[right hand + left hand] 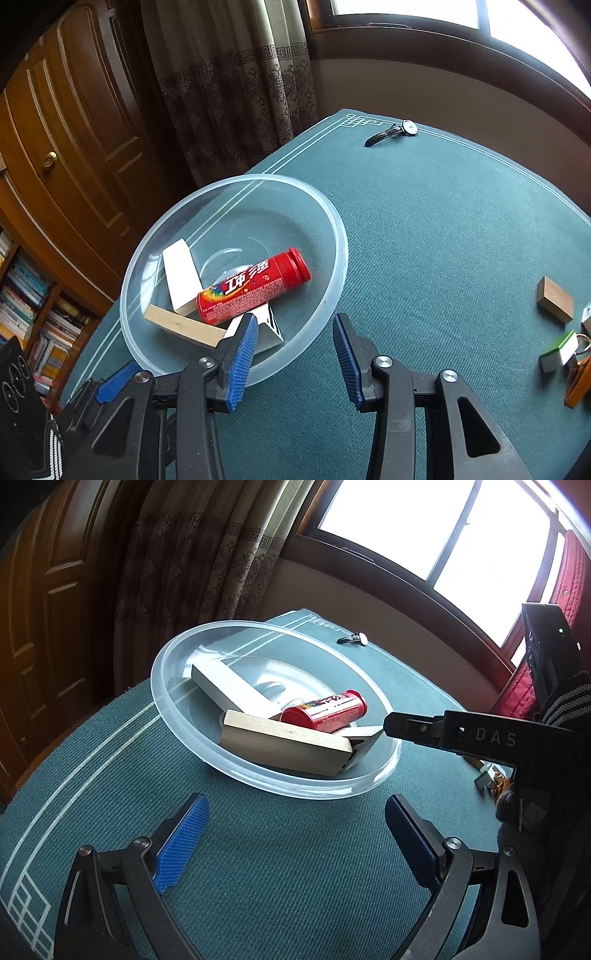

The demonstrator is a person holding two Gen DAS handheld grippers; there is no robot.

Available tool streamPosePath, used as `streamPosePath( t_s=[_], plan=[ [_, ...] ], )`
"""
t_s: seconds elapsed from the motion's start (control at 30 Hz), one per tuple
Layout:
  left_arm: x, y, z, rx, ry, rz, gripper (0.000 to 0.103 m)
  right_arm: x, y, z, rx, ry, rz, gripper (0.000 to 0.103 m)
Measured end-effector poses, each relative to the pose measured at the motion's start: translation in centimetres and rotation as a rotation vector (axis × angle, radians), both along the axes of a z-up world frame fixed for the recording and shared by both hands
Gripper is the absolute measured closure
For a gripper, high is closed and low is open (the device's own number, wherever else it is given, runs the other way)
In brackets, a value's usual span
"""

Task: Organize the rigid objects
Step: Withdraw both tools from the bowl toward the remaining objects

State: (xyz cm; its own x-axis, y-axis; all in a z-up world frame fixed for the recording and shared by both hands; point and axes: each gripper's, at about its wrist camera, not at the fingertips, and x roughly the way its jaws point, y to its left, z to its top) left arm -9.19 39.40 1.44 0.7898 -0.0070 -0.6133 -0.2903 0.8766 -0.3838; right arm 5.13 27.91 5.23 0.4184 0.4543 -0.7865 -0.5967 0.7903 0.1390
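Here: clear bowl (pixel 332 221) holding red tube (pixel 255 286) and blocks, just ahead of right gripper (pixel 295 362), wide open, empty; left gripper (pixel 295 845) likewise, nearby.

bowl (pixel 334 221): clear glossy plastic | tube (pixel 255 290): shiny red | table cover (pixel 443 240): ribbed cloth, probably

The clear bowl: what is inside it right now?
Inside the clear bowl lie a red tube, a white block, a wooden block and a white box partly hidden by a hand-held gripper finger. Anything beneath them cannot be seen.
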Motion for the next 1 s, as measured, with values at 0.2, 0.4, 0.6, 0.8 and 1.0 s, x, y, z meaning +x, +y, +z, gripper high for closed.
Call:
streamPosePath(
  t_s=[0.2, 0.4, 0.6, 0.8, 1.0],
  plan=[
    [0.0, 0.0, -0.1, -0.005, 0.005, -0.001, 0.006, 0.1, 0.6, -0.5, -0.022, -0.012, -0.002, 0.058],
    [0.0, 0.0, -0.1, -0.005, 0.005, -0.001, 0.006, 0.6, 1.0, -1.7, -0.042, -0.005, -0.018, 0.058],
    [0.1, 0.0, -0.4, -0.008, 0.015, -0.001, 0.006, -0.3, -0.7, -0.3, 0.037, -0.021, -0.042, 0.057],
    [0.3, -0.1, -0.5, -0.007, 0.023, 0.002, 0.006, -0.5, -4.3, -0.9, 0.083, -0.001, -0.134, 0.054],
    [0.6, -0.1, -0.6, 0.004, 0.037, 0.010, 0.006, -0.2, -9.6, -2.5, 0.106, 0.049, -0.273, 0.054]
  ],
)
